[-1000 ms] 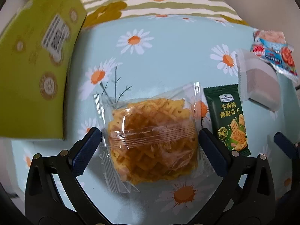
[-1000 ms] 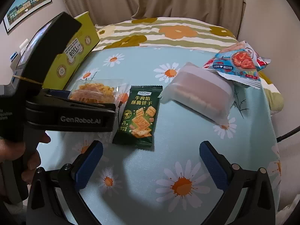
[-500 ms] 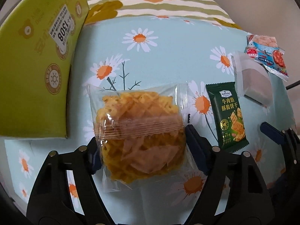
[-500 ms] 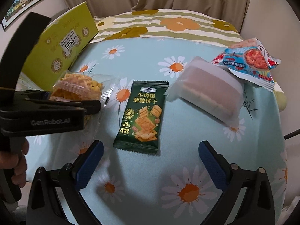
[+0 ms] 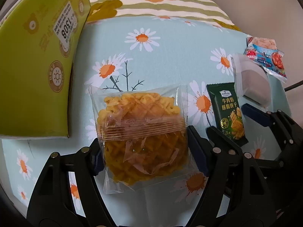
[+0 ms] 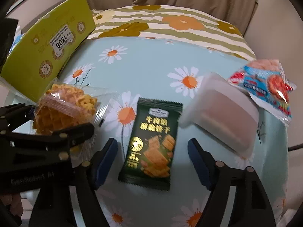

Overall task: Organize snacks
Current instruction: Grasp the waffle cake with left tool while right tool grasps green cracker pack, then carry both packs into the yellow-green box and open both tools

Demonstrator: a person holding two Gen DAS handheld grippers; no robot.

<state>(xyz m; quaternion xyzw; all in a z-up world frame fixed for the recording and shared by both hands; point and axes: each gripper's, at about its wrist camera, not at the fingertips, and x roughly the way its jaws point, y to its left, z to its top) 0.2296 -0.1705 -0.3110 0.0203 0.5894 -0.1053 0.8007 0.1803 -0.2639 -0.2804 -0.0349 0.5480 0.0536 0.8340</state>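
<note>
My left gripper [image 5: 145, 157] is shut on a clear packet of yellow lattice crackers [image 5: 142, 134] and holds it above the daisy cloth; it also shows in the right wrist view [image 6: 64, 109]. My right gripper [image 6: 152, 162] is open, its blue pads either side of a dark green biscuit packet [image 6: 153, 141] lying flat; that packet also shows in the left wrist view [image 5: 228, 111]. A frosted white packet [image 6: 221, 121] and a blue-red snack bag [image 6: 265, 87] lie to the right.
A green cardboard box [image 5: 36, 66] stands at the left, also in the right wrist view [image 6: 51, 51]. A striped flowered pillow [image 6: 170, 24] lies at the back. A black cable [image 6: 295, 147] runs off the right edge.
My left gripper closed on the lattice cracker packet and lifted it. My right gripper moved down and forward over the green biscuit packet.
</note>
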